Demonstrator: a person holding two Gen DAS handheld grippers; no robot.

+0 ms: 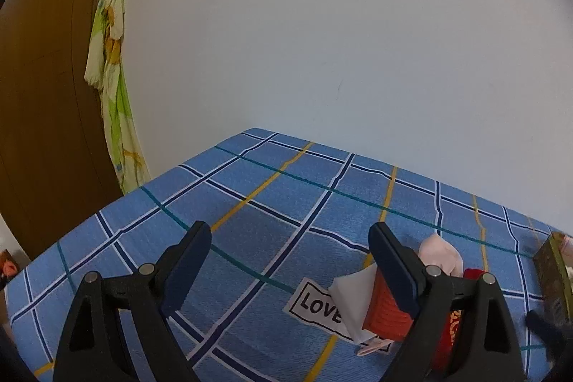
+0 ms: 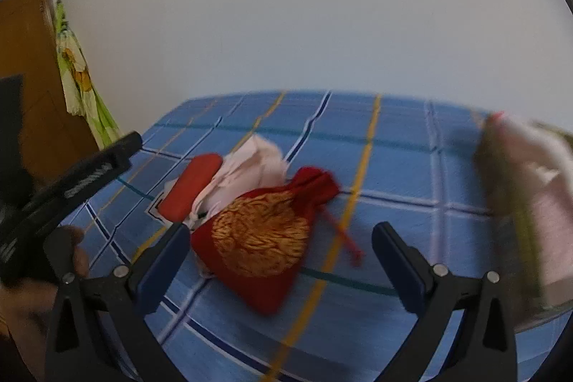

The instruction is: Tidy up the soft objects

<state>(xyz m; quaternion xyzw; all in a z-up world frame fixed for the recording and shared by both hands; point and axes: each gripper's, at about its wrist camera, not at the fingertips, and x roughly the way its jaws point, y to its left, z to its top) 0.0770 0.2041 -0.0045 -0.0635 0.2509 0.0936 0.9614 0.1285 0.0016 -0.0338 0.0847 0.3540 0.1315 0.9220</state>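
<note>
Red drawstring pouch [image 2: 261, 231] lies on the blue plaid bedsheet [image 2: 394, 167], between and ahead of the right gripper's [image 2: 281, 260] spread jaws; left gripper [image 1: 290, 260] hovers alongside, jaws apart, empty.

Open stretch of blue plaid bedsheet [image 1: 250, 203] ahead of the wide-open left gripper [image 1: 290, 256], w/ bare white wall [image 1: 322, 24] behind. To its right, a clump blocks passage: red drawstring pouch w/ gold embroidery [image 2: 261, 231], white/pink folded cloths [image 2: 250, 163], orange-red ribbed pad [image 2: 191, 187]. Blurred olive-edged box [image 2: 515, 203] walls the far right; a sheet gap lies btw pouch and box.
</note>
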